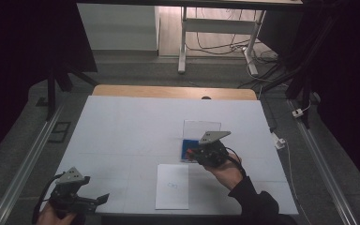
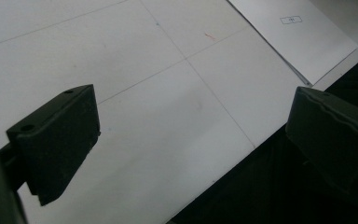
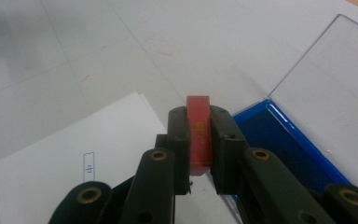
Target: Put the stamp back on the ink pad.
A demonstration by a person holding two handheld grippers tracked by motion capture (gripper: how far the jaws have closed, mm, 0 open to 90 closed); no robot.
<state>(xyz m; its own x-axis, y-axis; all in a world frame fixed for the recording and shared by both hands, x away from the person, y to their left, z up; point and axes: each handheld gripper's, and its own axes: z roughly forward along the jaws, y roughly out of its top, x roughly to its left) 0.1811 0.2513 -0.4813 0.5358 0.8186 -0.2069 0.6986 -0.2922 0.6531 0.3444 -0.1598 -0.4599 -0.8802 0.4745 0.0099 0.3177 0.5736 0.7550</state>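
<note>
My right gripper (image 3: 199,144) is shut on a small red block (image 3: 198,122) that stands upright between its pads and carries faint markings on its edge. It hovers beside a blue pad (image 3: 279,140) in a case whose clear lid (image 3: 326,79) lies open behind it. In the high view the right gripper (image 1: 191,152) sits at the pad's (image 1: 185,146) near left corner, just above a white sheet (image 1: 172,186). At the table's near left corner my left gripper (image 1: 101,199) is open, its jaws (image 2: 191,135) wide apart over the table edge with nothing between them.
The white sheet (image 3: 74,154) bears a small printed box and lies near the front edge of the white table (image 1: 122,126). A wooden strip runs along the table's far edge. Dark floor, rails and desk legs surround it.
</note>
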